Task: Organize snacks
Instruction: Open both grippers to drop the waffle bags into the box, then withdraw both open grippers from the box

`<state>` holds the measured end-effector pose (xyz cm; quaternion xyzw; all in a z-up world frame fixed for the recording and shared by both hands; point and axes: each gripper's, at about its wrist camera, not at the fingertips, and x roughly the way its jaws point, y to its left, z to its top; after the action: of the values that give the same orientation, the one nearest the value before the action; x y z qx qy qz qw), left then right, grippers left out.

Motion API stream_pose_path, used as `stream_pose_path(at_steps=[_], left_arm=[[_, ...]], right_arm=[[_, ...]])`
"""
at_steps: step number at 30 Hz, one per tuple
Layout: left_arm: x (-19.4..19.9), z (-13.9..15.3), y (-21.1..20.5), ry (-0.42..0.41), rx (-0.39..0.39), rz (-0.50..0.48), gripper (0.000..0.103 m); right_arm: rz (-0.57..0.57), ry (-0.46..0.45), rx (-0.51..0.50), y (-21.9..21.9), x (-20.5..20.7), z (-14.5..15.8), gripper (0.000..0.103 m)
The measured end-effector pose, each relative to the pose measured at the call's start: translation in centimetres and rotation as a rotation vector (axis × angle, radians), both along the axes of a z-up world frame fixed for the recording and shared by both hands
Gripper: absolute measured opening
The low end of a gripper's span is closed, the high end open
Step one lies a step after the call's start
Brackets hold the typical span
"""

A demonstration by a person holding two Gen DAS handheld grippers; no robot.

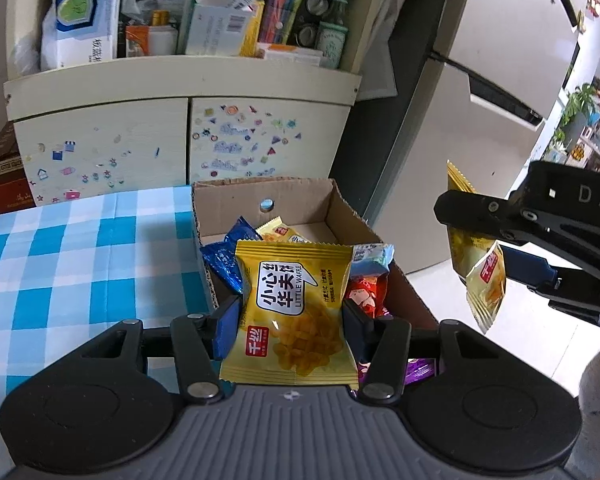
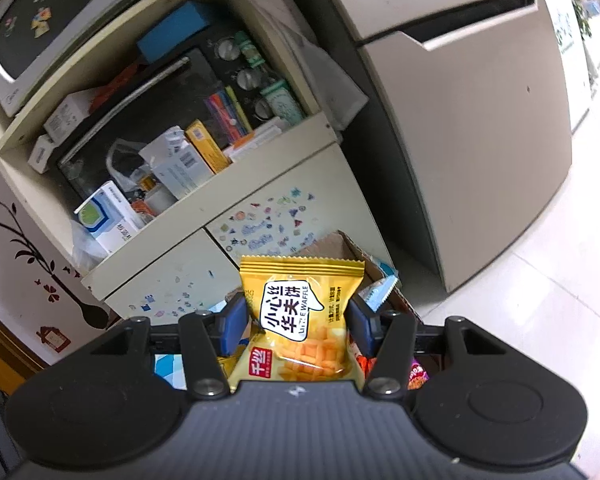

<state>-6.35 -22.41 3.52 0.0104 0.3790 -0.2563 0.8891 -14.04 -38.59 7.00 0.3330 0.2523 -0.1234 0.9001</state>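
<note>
Where a blue-checked surface (image 1: 80,248) meets a stickered cabinet (image 1: 100,148) beside a fridge (image 1: 480,120), one cardboard box (image 1: 340,216) holds several snacks. Two yellow waffle packets: left gripper (image 1: 290,316) clamps one (image 1: 296,312), right gripper (image 2: 296,324) another (image 2: 304,320). Only the right view shows a microwave (image 2: 40,28).

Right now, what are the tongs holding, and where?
Each holds a yellow waffle packet by its side edges: left tongs grip one packet, right tongs another.
</note>
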Motion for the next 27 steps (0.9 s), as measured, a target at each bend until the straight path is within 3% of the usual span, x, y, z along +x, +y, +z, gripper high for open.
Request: stream_pose_path(at_steps=[6, 8, 10, 12, 22, 27], left_arm=[[0.3, -0.8, -1.4, 0.008, 0.043, -0.016, 0.061], [0.2, -0.8, -2.0, -0.005, 0.072, -0.028, 0.068], [0.0, -0.7, -2.5, -0.035, 0.130, -0.025, 0.087], [-0.3, -0.6, -2.7, -0.062, 0.168, -0.015, 0.094], [-0.7, 0.1, -1.2, -0.040, 0.202, 0.026, 0.100], [-1.1, 0.5, 0.0, -0.023, 0.203, 0.053, 0.101]], right_arm=[[-0.036, 0.023, 0.068, -0.8, 0.4, -1.1, 0.057], [-0.041, 0.029, 0.092, -1.0, 0.5, -1.5, 0.058], [-0.048, 0.029, 0.104, -1.1, 0.6, -1.6, 0.066], [-0.061, 0.014, 0.111, -1.2, 0.3, -1.6, 0.075], [-0.054, 0.025, 0.080, -1.0, 0.4, -1.4, 0.083], [-0.044, 0.054, -0.011, -0.1, 0.3, -0.7, 0.090]])
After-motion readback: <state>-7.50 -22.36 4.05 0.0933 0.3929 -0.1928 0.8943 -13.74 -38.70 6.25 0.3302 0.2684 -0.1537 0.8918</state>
